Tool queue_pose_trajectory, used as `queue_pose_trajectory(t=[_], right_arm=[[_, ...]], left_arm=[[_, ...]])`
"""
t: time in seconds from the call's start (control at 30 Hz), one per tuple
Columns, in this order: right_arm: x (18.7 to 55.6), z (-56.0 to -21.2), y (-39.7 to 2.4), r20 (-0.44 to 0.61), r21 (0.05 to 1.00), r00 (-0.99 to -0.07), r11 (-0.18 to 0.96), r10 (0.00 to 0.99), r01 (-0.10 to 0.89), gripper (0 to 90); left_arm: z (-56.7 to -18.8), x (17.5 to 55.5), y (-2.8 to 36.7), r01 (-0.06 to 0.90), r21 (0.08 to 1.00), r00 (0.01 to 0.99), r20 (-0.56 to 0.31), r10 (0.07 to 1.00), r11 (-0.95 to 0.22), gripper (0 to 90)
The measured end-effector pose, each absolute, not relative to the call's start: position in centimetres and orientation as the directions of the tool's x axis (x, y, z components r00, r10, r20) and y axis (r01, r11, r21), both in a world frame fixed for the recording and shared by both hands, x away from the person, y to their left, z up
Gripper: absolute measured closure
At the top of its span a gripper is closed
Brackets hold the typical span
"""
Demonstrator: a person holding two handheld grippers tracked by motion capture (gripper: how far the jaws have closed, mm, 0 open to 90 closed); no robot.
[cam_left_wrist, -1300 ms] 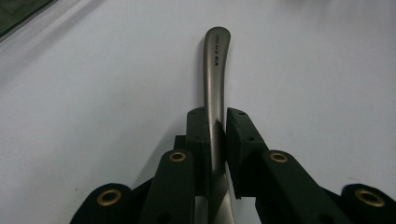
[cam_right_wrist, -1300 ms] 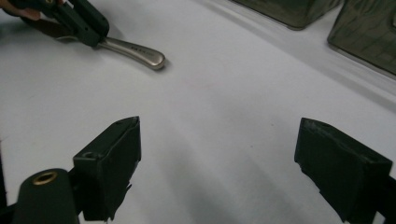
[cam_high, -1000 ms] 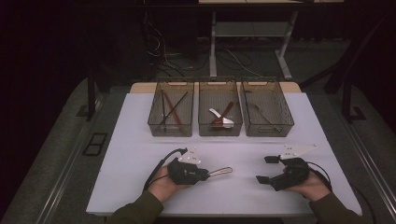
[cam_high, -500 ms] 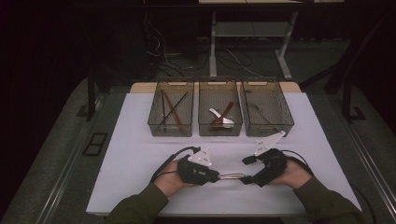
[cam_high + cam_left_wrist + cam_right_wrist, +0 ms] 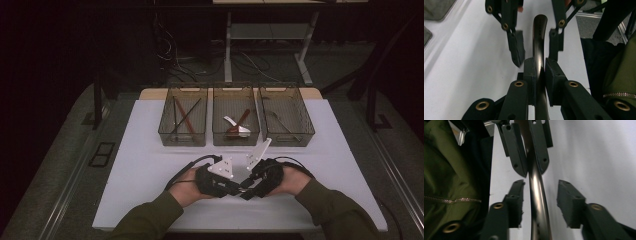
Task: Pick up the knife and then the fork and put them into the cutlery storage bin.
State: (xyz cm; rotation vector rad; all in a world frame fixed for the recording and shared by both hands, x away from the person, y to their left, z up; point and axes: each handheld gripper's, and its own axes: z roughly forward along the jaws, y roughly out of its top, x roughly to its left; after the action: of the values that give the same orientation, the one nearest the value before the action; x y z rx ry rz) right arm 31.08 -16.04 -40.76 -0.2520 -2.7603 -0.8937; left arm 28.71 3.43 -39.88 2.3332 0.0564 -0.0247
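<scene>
A shiny metal utensil handle (image 5: pixel 539 37) runs between the pads of my left gripper (image 5: pixel 541 68), which is shut on it. My right gripper (image 5: pixel 541 200) faces it nose to nose, and the same handle (image 5: pixel 537 192) lies between its jaws. Those jaws have just been closing; the left pad is almost at the handle, the right pad (image 5: pixel 569 202) still stands off it. In the high view both grippers, left (image 5: pixel 234 187) and right (image 5: pixel 248 190), meet low over the front middle of the white table (image 5: pixel 150 165). The hands hide the utensil there.
Three clear bins stand in a row at the back: the left bin (image 5: pixel 170 134) holds long dark sticks, the middle bin (image 5: pixel 235 137) a white and a brown spoon, the right bin (image 5: pixel 300 135) a thin metal utensil. An olive sleeve (image 5: pixel 446 170) lies close by.
My right gripper has swung left across the table to meet the left one, and its jaws have narrowed around the utensil. The left gripper has shifted slightly right, still holding.
</scene>
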Motion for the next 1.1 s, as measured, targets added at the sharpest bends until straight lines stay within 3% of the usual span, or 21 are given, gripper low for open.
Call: queue_pose_trajectory(t=[0.07,0.17,0.2,0.27,0.83,1.1], right_arm=[[31.0,-40.8,-15.7,0.272,0.54,-0.959,0.813,0.077,0.218,74.7],[30.8,-40.9,-15.5,0.255,0.536,-0.965,0.824,0.054,0.187,80.9],[30.7,-41.0,-15.4,0.224,0.532,-0.974,0.832,0.038,0.155,82.7],[30.8,-41.7,-15.1,0.167,0.511,-0.986,0.852,0.03,0.112,83.0],[31.4,-41.7,-15.9,0.129,0.533,-0.99,0.837,0.064,0.124,82.9],[31.8,-41.8,-16.9,0.121,0.534,-0.985,0.829,0.123,0.169,82.8]], left_arm=[[-39.9,28.7,3.4,0.053,0.723,0.999,-0.037,0.037,-0.689,79.2],[-39.7,28.7,3.7,0.062,0.739,0.998,-0.043,0.045,-0.671,80.8],[-39.5,28.8,4.0,0.086,0.767,0.996,-0.077,0.041,-0.636,89.6],[-39.2,28.9,4.1,0.075,0.767,0.997,-0.058,0.047,-0.637,89.5],[-40.6,29.2,5.9,0.171,0.79,0.984,-0.107,0.142,-0.589,89.0],[-41.0,29.1,7.8,0.247,0.802,0.962,-0.136,0.237,-0.544,71.7]])
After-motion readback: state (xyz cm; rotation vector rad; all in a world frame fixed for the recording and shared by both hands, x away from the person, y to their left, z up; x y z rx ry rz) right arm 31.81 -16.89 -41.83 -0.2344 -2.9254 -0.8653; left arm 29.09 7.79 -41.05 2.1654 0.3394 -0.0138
